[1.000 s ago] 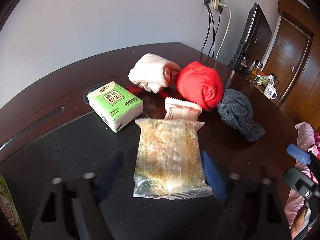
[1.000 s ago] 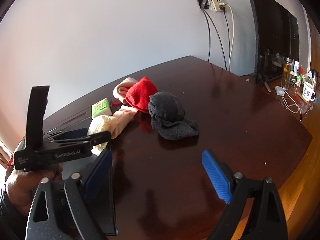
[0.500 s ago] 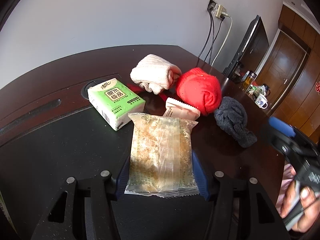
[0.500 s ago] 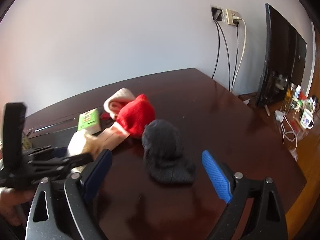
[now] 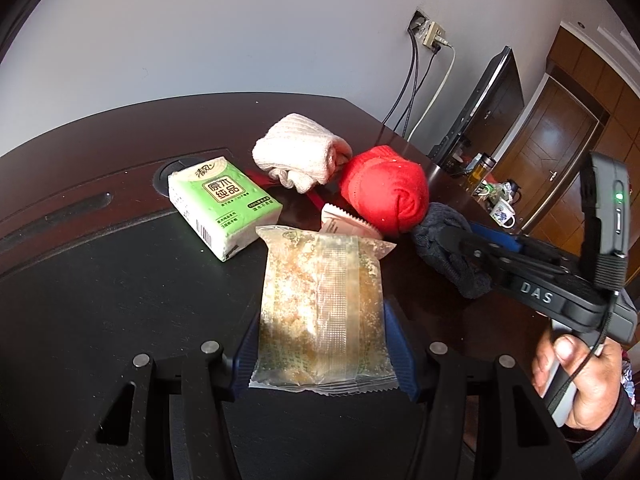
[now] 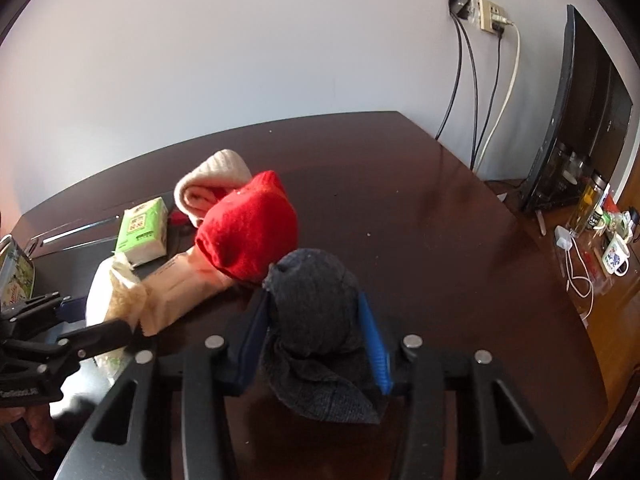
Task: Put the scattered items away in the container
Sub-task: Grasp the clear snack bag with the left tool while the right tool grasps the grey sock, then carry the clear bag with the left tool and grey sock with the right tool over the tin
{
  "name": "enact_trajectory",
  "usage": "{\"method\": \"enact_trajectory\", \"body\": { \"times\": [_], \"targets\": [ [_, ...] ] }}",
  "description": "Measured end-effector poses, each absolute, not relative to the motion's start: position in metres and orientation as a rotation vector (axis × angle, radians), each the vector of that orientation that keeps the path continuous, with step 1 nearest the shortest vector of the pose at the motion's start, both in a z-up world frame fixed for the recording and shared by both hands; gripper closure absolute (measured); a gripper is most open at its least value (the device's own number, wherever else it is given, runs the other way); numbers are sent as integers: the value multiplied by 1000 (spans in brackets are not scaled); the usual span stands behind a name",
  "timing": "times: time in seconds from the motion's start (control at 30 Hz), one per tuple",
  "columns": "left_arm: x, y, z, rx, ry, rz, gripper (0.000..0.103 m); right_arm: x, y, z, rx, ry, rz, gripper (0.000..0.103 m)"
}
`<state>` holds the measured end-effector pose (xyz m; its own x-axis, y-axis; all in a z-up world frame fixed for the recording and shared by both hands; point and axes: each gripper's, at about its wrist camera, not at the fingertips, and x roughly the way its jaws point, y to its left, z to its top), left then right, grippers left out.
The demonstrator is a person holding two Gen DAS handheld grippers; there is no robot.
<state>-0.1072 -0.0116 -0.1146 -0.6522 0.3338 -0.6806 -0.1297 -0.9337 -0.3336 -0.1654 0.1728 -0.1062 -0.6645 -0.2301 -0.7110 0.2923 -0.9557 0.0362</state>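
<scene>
My left gripper (image 5: 322,354) is shut on a clear snack packet (image 5: 322,312) lying on the dark table (image 5: 100,280). My right gripper (image 6: 316,340) is shut on a dark grey sock bundle (image 6: 316,300); it also shows in the left wrist view (image 5: 448,248). A red sock bundle (image 5: 384,192) (image 6: 250,228), a cream sock bundle (image 5: 298,154) (image 6: 212,178), a green tissue pack (image 5: 220,204) (image 6: 144,232) and a small white packet (image 5: 346,226) lie behind. The container is barely in view: a printed tin edge (image 6: 16,276) at far left.
A wall socket with cables (image 6: 480,12) is at the back. A monitor (image 6: 560,120) stands right, with a bottle (image 6: 588,204) and mug (image 6: 616,256) on a side shelf. The table edge (image 6: 560,292) runs along the right.
My left gripper closed on the snack packet. My right gripper moved forward over the grey sock bundle and closed on it.
</scene>
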Motion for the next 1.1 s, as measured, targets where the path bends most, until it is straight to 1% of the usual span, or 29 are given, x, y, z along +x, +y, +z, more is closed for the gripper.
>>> {"method": "enact_trajectory", "body": {
  "times": [0.17,0.33,0.37,0.77,1.1],
  "targets": [
    [-106,-14,-113,-1146,-400,2605,44,-171,172,-110,1138,122,-2613,56],
    [-102,-17,-111,-1125,-411,2614,44,-171,177,-109,1140,84,-2608,68],
    [-101,-18,-111,-1120,-413,2616,44,-170,179,-108,1137,74,-2611,70],
    [-90,-23,-105,-1091,-390,2649,44,-145,181,-91,1084,27,-2641,70],
    [-74,-25,-104,-1101,-357,2686,44,-130,176,-91,1063,10,-2632,70]
  ]
}}
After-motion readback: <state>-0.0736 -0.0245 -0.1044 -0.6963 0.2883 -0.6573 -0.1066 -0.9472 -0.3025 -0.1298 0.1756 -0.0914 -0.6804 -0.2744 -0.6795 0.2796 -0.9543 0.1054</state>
